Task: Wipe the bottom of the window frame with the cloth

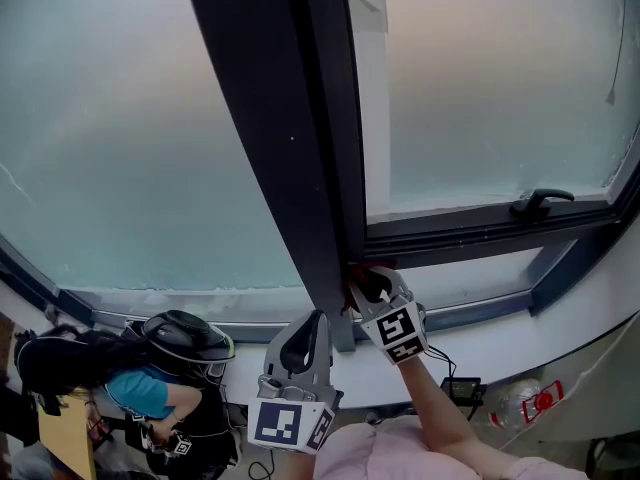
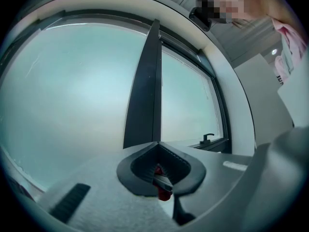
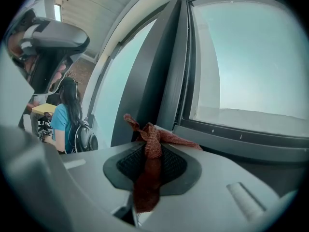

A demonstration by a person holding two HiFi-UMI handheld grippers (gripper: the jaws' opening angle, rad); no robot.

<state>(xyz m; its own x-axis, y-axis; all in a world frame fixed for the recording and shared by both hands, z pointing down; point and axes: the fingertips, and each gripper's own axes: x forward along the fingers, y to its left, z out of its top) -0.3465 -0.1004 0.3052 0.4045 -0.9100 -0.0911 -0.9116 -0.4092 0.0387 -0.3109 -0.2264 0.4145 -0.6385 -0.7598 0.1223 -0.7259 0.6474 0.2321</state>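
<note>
The right gripper (image 1: 368, 282) has its jaws clamped on a red cloth (image 3: 151, 150), which runs down between the dark pads and bunches into a knot-like tuft past the tips. In the head view the gripper holds this cloth against the foot of the dark upright post (image 1: 300, 148), just where the post meets the bottom rail of the window frame (image 1: 480, 310). The left gripper (image 1: 316, 324) hangs nearer and slightly to the left, close beside the right one, apart from the frame. Its jaws are together; a small red bit shows low between them, and what it is cannot be told. To the right of the post, a black handle (image 1: 540, 203) sits on the lower edge of the sash. A pale sill (image 1: 520, 353) runs below the frame. At the near left, a person in a blue top (image 1: 145, 393) stands with a dark backpack (image 1: 55, 363).
</note>
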